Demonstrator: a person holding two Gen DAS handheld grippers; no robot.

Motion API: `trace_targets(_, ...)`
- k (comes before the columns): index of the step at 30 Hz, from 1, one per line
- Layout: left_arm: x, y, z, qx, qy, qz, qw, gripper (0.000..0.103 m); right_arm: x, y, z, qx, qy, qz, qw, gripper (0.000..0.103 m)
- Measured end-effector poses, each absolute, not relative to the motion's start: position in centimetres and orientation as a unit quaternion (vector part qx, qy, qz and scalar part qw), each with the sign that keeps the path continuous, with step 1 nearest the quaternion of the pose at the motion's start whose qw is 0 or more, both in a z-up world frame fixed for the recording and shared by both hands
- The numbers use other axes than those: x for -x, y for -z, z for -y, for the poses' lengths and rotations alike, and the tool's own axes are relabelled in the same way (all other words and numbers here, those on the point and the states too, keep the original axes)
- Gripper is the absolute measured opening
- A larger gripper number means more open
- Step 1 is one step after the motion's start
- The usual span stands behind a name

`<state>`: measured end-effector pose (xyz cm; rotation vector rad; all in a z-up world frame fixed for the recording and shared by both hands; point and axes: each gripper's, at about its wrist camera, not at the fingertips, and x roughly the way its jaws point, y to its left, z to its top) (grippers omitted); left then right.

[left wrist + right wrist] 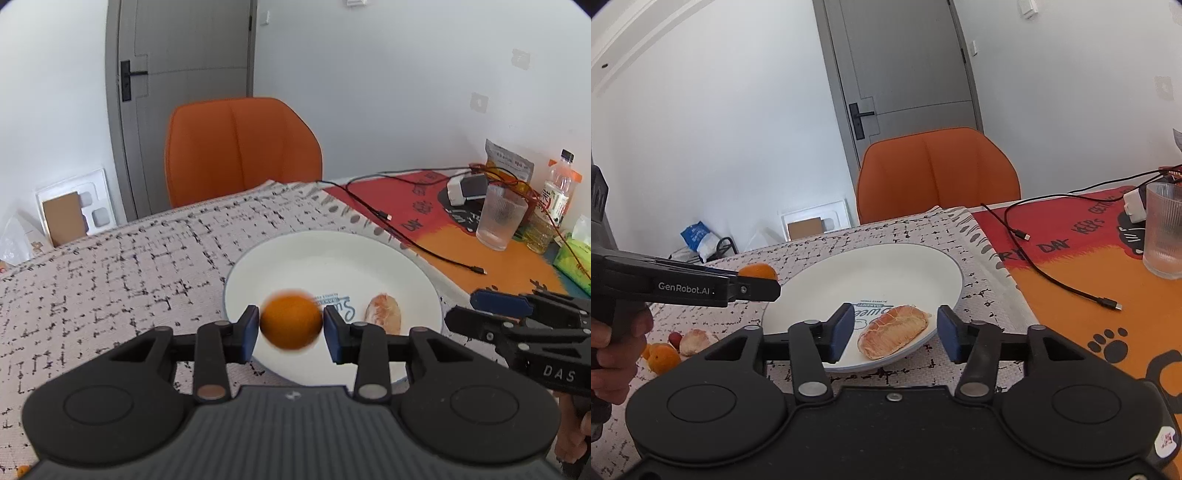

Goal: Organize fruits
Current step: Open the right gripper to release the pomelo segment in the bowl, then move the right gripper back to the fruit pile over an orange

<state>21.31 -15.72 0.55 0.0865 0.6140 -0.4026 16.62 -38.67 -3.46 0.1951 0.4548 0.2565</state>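
Observation:
My left gripper is shut on a small orange and holds it above the near left part of a white plate. The same orange shows past the left gripper's fingers in the right wrist view. A peeled pomelo segment lies on the plate's near right side. My right gripper is open and empty, its pads on either side of the segment at the plate's near edge.
On the patterned cloth left of the plate lie another orange, a peeled piece and a small red fruit. A ribbed glass, cables, a bottle and an orange chair stand beyond.

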Motion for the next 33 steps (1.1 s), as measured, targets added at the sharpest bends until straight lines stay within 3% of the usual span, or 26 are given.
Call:
trace_targets(7,-20.5,-1.2,14.3,-0.035,0.183,-0.302,0.935,0.044,-16.0,3.2,38.6,-0.106,-0.123,-0.219,0.962,0.066)
trace_targets(15,-18.6,-1.6,11.7,-0.036,0.152,-0.283,0.946,0.083,-15.2,2.7,38.0,-0.121,-0.111,-0.202,0.965,0.103)
trace_targets(24,-16.3,-2.5,7.8,-0.009,0.125,-0.273,0.954,0.092,-14.4,2.0,36.6,-0.137,-0.117,-0.188,0.965,0.103)
trace_targets(33,-13.9,-3.4,3.7,0.012,0.089,-0.257,0.962,0.094,-14.1,1.3,35.0,-0.172,-0.149,-0.197,0.954,0.103)
